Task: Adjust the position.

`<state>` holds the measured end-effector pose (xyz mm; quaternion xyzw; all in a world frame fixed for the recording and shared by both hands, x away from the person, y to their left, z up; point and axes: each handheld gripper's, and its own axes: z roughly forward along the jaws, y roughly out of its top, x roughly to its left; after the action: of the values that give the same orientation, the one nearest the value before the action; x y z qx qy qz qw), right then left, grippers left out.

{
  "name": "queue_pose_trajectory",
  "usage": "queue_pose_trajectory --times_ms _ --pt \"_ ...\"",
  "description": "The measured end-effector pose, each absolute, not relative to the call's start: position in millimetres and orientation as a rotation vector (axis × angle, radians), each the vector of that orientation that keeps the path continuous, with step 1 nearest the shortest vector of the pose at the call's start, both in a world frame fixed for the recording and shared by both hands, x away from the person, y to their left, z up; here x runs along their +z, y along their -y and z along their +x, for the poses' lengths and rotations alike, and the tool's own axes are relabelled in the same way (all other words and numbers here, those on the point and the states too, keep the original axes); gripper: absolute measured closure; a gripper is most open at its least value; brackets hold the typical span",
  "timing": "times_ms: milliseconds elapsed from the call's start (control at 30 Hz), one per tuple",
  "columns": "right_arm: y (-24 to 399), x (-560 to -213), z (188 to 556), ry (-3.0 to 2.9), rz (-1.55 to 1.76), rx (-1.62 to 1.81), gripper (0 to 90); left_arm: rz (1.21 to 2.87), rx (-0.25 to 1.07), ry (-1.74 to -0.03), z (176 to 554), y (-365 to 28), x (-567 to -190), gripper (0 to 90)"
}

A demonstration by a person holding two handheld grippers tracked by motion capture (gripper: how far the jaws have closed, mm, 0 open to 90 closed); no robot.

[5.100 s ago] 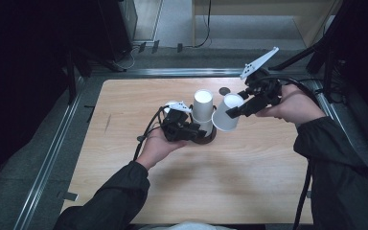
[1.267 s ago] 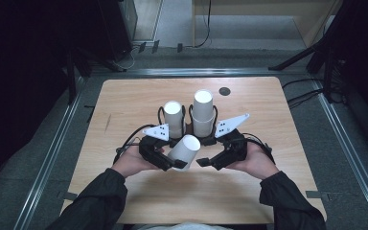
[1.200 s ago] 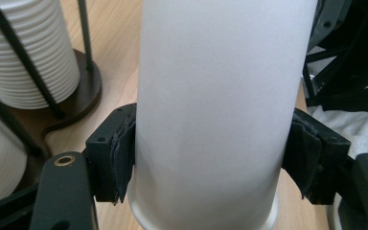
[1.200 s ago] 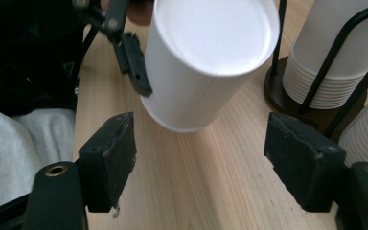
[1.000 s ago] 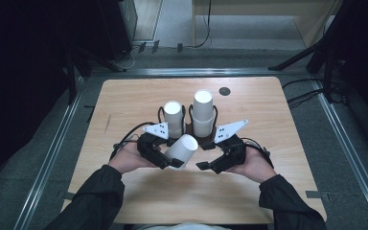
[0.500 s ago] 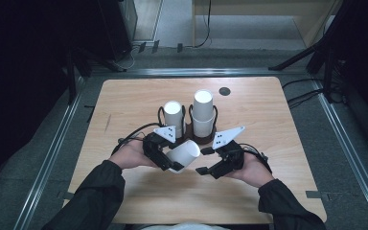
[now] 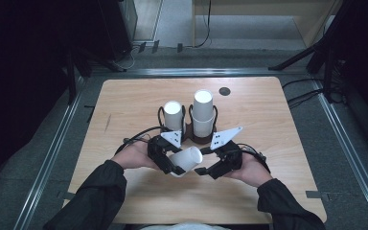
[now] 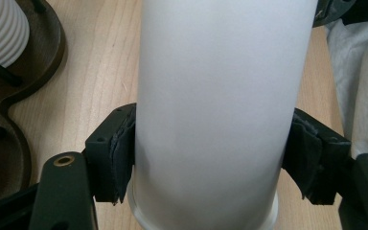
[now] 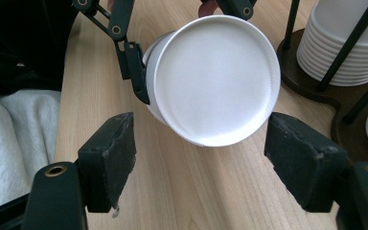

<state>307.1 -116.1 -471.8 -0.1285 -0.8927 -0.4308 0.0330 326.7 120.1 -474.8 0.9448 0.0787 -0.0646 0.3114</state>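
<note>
Smooth white paper cup [image 7: 186, 159], tapered, round-bottomed

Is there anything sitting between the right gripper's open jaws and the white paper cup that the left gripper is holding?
Nothing visible. The white paper cup, clamped in the left gripper, faces the right gripper base-first across bare wooden table; its jaws have just been opening and hold nothing.
</note>
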Motion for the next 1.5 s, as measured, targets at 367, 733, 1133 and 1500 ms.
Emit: queue_pose_trajectory --times_ms 367,733,1133,1500 --pt "111 -474 308 2.744 -0.352 -1.327 27.8 2.523 -0.196 -0.149 325 -113 -480 27.4" --pt "104 -474 307 2.745 -0.312 -1.32 32.0 2.533 -0.199 -0.108 322 -110 -481 27.2" --pt "105 -472 308 2.736 -0.304 -1.321 33.6 2.498 -0.207 -0.147 323 -112 -478 22.9" --pt "120 -461 311 2.692 -0.36 -1.419 33.5 2.338 -0.14 -0.243 326 -125 -468 8.6"
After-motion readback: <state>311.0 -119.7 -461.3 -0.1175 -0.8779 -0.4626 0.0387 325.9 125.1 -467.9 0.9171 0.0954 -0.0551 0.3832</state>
